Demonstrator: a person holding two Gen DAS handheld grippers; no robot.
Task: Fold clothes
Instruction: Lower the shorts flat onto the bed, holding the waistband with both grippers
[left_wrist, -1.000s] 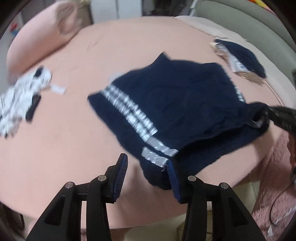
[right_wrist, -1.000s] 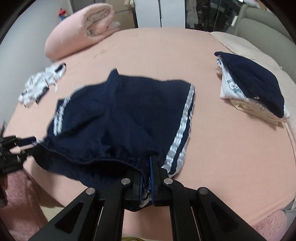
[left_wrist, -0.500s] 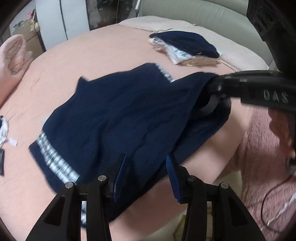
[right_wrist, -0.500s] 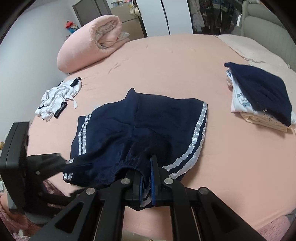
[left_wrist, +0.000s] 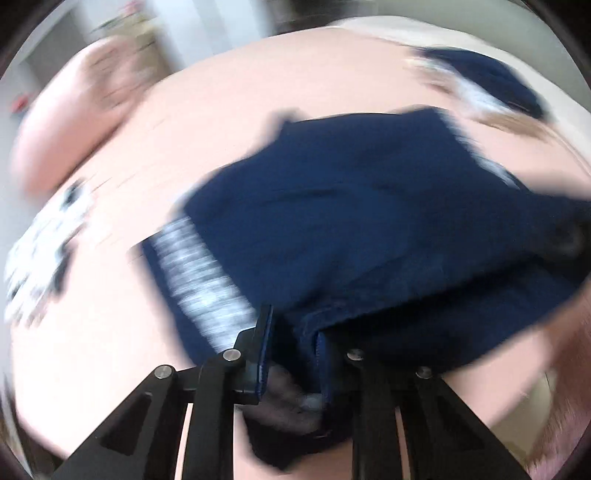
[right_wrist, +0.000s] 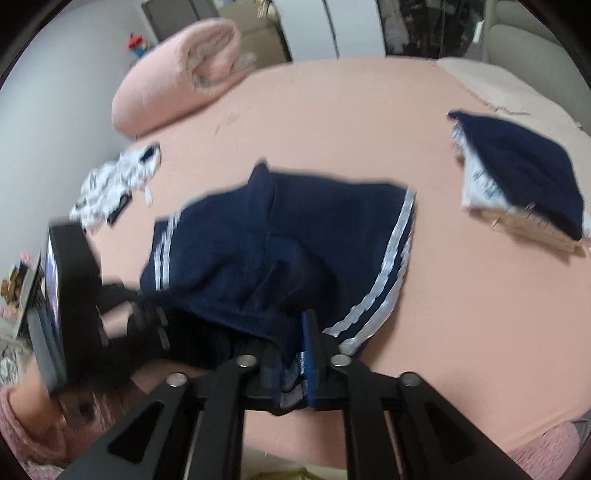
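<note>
Navy shorts with white side stripes (right_wrist: 280, 243) lie on the pink bed, waistband at the near edge; they also show, blurred, in the left wrist view (left_wrist: 369, 221). My right gripper (right_wrist: 291, 350) is shut on the waistband at the striped side. My left gripper (left_wrist: 291, 350) has its jaws narrowed around the waistband fabric at the other side, with cloth bunched between them. The left gripper's body shows in the right wrist view (right_wrist: 85, 306).
A stack of folded clothes with a navy piece on top (right_wrist: 521, 184) sits at the right. A crumpled white and black garment (right_wrist: 114, 181) lies at the left. A rolled pink blanket (right_wrist: 177, 70) is at the back left. The bed edge is close below me.
My left gripper has swung back to the waistband and narrowed its jaws around the fabric. The right gripper has kept its hold; the shorts have shifted slightly.
</note>
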